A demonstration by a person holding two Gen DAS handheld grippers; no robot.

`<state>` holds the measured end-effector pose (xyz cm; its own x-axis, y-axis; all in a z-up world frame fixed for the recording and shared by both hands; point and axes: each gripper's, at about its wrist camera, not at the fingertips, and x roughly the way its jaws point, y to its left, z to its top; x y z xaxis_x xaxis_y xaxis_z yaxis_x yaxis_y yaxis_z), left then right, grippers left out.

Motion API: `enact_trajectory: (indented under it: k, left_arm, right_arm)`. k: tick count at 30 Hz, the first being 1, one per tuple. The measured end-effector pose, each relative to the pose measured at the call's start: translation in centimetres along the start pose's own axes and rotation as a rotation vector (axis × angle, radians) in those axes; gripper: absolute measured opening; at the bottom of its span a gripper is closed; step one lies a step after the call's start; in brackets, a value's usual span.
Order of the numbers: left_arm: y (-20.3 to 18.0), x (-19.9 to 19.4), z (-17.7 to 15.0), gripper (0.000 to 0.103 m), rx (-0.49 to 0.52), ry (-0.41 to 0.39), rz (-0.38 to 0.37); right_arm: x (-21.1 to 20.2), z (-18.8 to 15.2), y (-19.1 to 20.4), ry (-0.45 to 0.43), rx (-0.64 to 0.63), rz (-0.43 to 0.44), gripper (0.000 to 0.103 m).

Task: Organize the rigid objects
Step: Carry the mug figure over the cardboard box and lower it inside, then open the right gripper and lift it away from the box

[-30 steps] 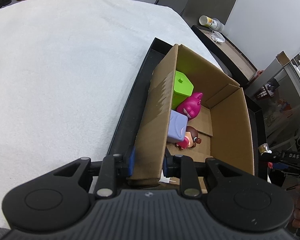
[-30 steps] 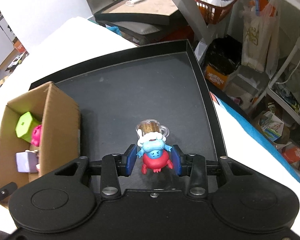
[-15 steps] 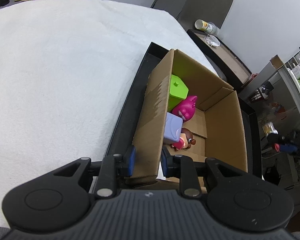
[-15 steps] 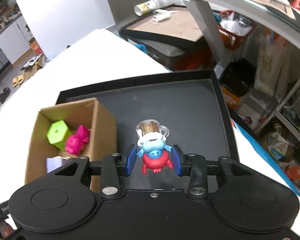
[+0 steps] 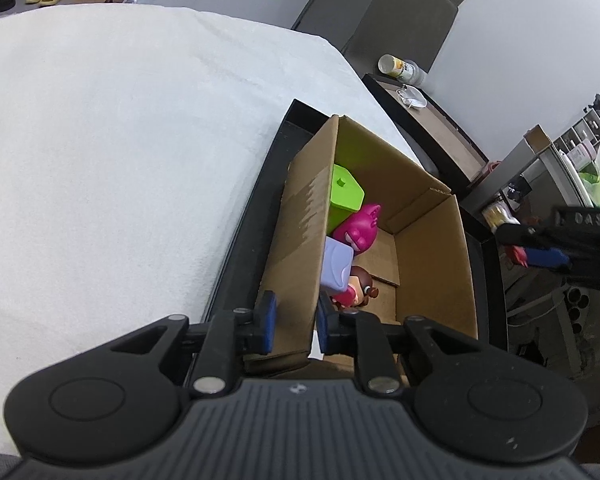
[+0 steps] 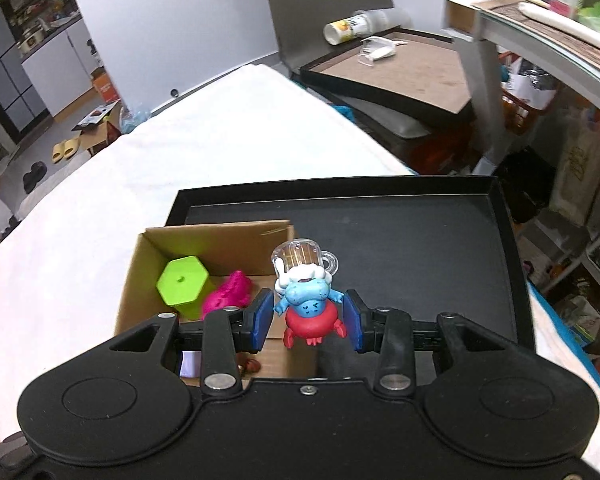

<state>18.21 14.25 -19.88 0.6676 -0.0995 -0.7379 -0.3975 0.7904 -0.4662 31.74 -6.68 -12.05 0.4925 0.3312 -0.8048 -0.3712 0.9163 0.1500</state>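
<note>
Cardboard box (image 5: 432, 264) on black tray (image 6: 440, 240) holding green block (image 6: 182, 286), magenta toy (image 6: 228, 298), left fingers (image 5: 269, 322) pinching its wall, right fingers (image 6: 260, 320) gripping blue figurine (image 6: 306, 306)

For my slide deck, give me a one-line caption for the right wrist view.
Right gripper carries a blue-and-red figurine above the cardboard box of toys.

One cardboard box (image 5: 296, 240) on one black tray (image 6: 440, 240). Inside the box, four toys: one lime-green hexagonal block (image 5: 345, 190), one magenta figure (image 5: 360, 230), one lavender block (image 5: 337, 266), one small brown-haired doll (image 5: 358, 286). Outside the box, one more toy: a blue figure on a red crab with a clear mug on top (image 6: 306, 284). That makes five toys in view. Further back, one second tray (image 6: 400, 68), brown inside, with one bottle lying on its side (image 6: 348, 26).
</note>
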Motion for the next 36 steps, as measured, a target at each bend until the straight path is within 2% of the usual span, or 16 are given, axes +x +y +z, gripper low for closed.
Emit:
enact_trajectory:
  k: [15,18,20,32,36]
  left_arm:
    - [0.4,0.0,0.0,0.019,0.003,0.005,-0.023]
    - [0.5,0.0,0.0,0.02,-0.001,0.005,-0.028]
    - [0.5,0.1,0.0,0.02,-0.002,0.008,-0.039]
    - [0.2,0.2,0.1,0.02,0.007,0.012,-0.024]
    - [-0.3,0.2,0.7,0.02,0.022,0.04,0.003]
  right_arm:
    - [2.7,1.0,3.4,0.007,-0.039,0.016,0.038]
    - [3.7,1.1,3.4,0.018,-0.036,0.0,0.046]
    - [3.8,1.0,3.3,0.02,-0.03,0.005,0.047]
    - [0.9,0.3,1.2,0.008,0.008,0.054,0.049]
    - [-1.1,-0.1,0.0,-0.008,0.035,0.065,0.057]
